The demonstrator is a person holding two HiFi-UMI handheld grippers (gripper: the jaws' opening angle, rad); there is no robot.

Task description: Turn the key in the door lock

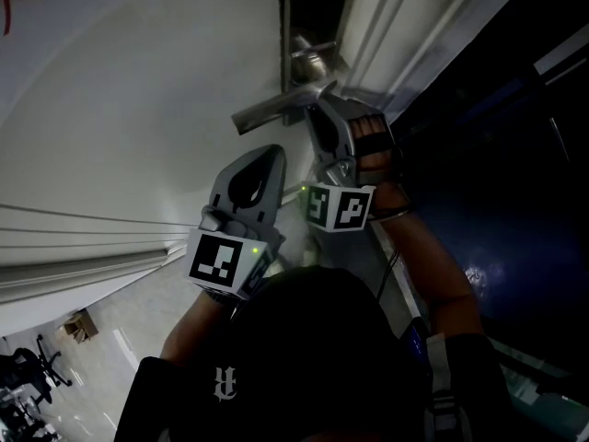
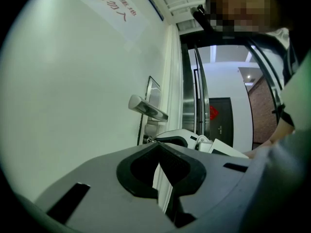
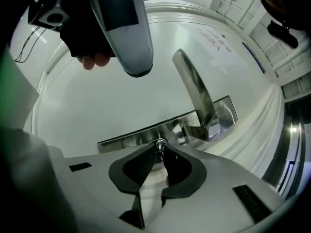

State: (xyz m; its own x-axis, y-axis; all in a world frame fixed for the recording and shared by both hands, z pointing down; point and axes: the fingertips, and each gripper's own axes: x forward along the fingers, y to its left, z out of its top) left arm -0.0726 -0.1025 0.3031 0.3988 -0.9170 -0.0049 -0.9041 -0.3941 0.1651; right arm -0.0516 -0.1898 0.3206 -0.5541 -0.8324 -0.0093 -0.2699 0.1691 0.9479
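Clamped tip to tip on the key (image 3: 159, 143), the jaws of my right gripper (image 3: 160, 149) sat against the steel lock plate (image 3: 129, 141), just beneath the lever handle (image 3: 194, 93). The key lay straight ahead of the jaws, its shank apparently running into the door (image 3: 97, 110) along their own line, so the turn looked like a roll of that wrist. My left gripper (image 2: 157, 147) hung further back, jaws pressed together on nothing, clear of the lock.
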